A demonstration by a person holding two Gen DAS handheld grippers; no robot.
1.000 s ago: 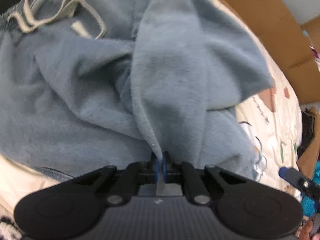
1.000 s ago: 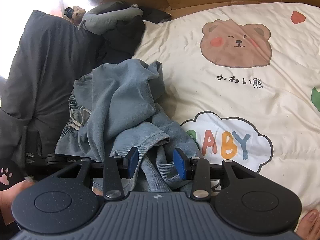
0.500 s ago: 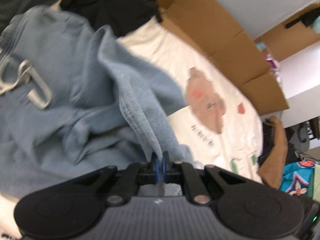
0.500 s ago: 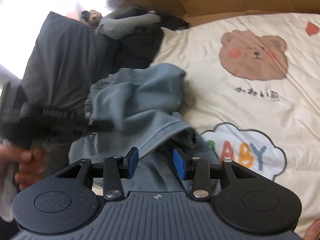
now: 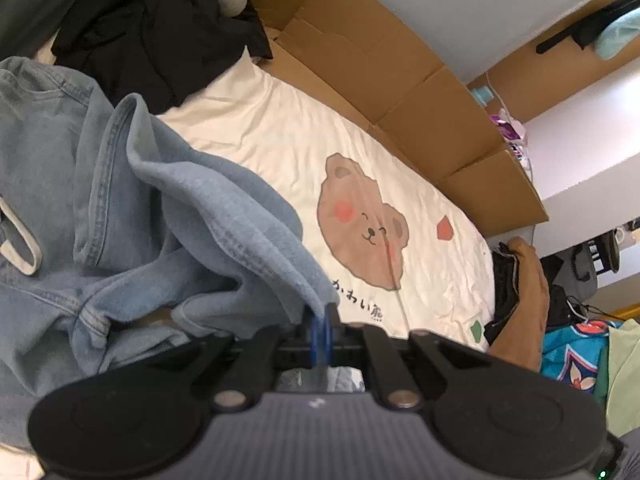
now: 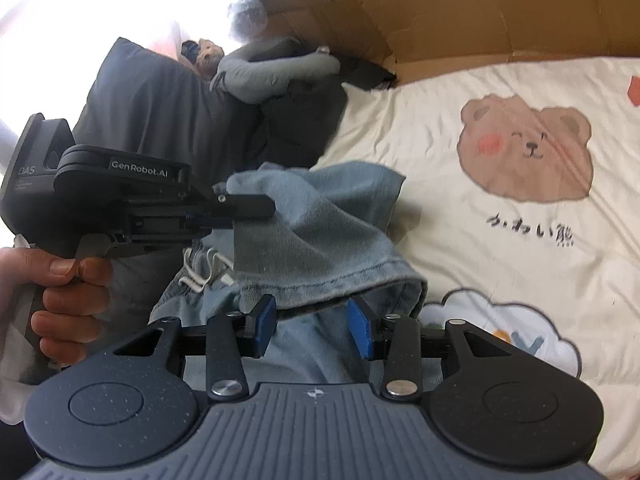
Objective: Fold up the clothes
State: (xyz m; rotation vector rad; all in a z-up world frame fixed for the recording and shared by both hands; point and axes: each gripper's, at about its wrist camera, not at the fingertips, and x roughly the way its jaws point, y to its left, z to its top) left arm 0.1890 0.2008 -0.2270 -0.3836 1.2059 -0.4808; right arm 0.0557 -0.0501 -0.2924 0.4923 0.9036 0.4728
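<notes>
A pair of light blue denim pants [image 5: 120, 220] lies crumpled on the cream bear-print sheet [image 5: 280, 140], its white drawstring [image 5: 20, 248] at the left edge. My left gripper [image 5: 321, 320] is shut on a fold of the denim and holds it lifted off the heap. In the right wrist view the left gripper [image 6: 264, 210], held in a hand [image 6: 68, 292], pinches the pants [image 6: 328, 220] from the left. My right gripper [image 6: 312, 328] stands open low over the heap. The stitched hem [image 6: 340, 280] runs just beyond its blue pads, untouched.
Brown cardboard boxes [image 5: 400, 80] line the far side of the bed. A pile of black and grey clothes [image 5: 160, 40] and a dark grey duvet [image 6: 140, 112] lie at the head end. A person's arm [image 5: 524, 300] rests at the bed's right edge beside patterned cloth [image 5: 576, 356].
My left gripper has risen and swung, pulling the pinched denim fold up and away from the heap. The right gripper stays open and has hardly shifted.
</notes>
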